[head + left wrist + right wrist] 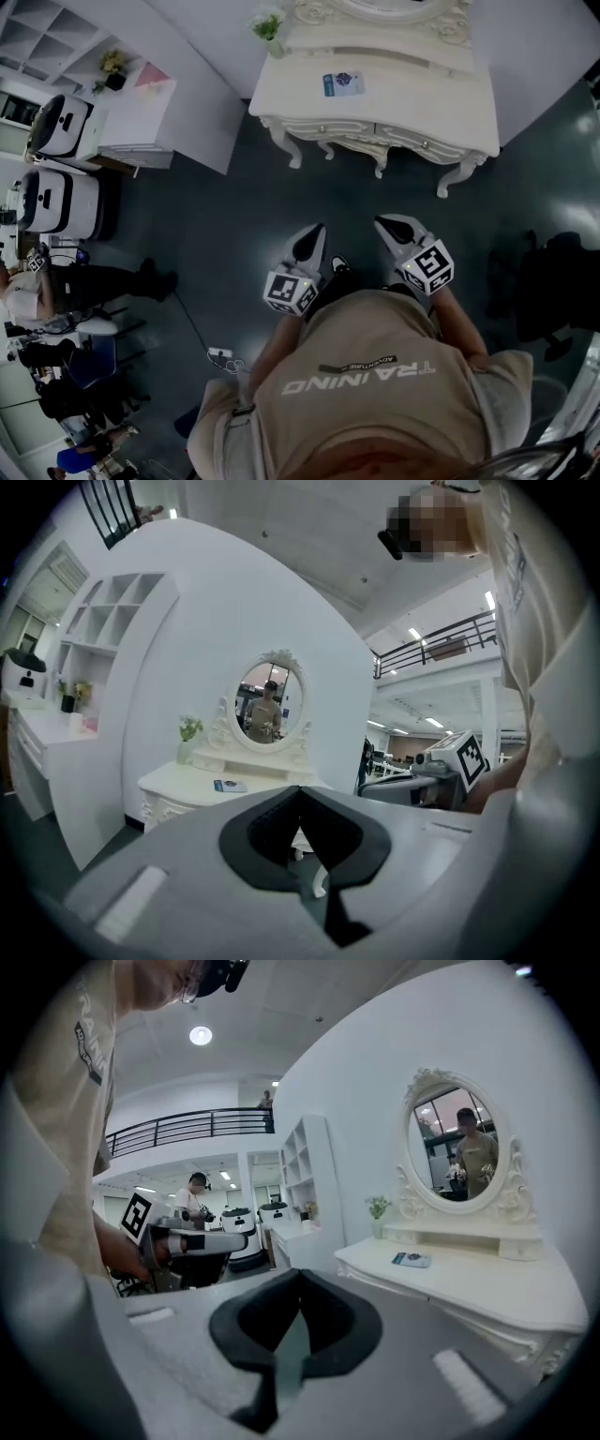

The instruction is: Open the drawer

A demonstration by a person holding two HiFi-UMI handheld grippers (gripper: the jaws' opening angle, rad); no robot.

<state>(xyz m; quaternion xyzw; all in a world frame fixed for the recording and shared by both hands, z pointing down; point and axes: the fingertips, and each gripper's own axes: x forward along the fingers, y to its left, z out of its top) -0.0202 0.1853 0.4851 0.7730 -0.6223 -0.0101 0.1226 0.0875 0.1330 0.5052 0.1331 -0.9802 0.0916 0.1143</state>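
Note:
A white carved dressing table (375,108) stands ahead across the dark floor, with knobbed drawers (328,129) along its front. Both grippers hang in the air well short of it, pointing towards it and touching nothing. My left gripper (312,236) is shut and empty, its tips meeting (300,789). My right gripper (387,225) is beside it, also shut and empty (298,1274). The table (216,787) with its oval mirror (270,703) shows to the left in the left gripper view. In the right gripper view the table (469,1283) lies to the right.
A small blue card (343,83) and a potted plant (269,28) sit on the tabletop. A white counter (141,112) and white machines (61,127) stand at the left, with people near them. A dark chair (553,281) is at the right.

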